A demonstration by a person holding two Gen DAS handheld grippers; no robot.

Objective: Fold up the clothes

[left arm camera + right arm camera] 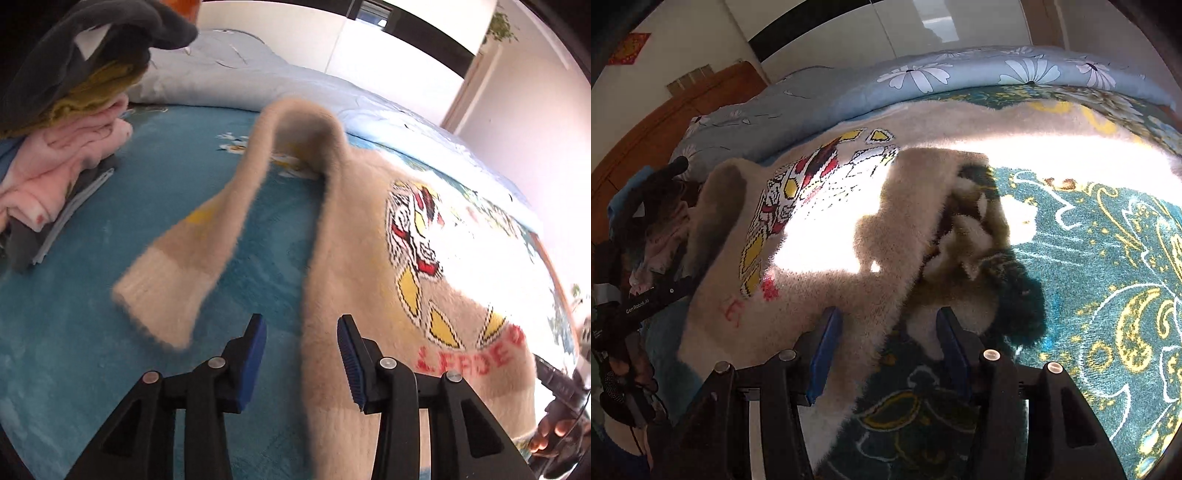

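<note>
A cream fuzzy sweater [354, 229] with a cartoon print and red letters lies flat on a teal patterned blanket [92, 332]. Its sleeve [207, 236] arches up and hangs off the blanket, blurred, with the ribbed cuff lowest. My left gripper [302, 326] is open, and the sweater's side edge runs between its blue pads. In the right wrist view the sweater [820, 280] shows a flap [916, 192] folded over its sunlit body and a bunched, darker mottled part [971, 229] at its edge. My right gripper [889, 317] is open over that edge.
A stack of clothes [74, 122] in grey, mustard and pink sits at the left. A pale blue floral quilt [960, 70] lies along the far side. A person's hand [554, 432] shows at the lower right, and a gloved hand holds the other gripper's body [646, 299].
</note>
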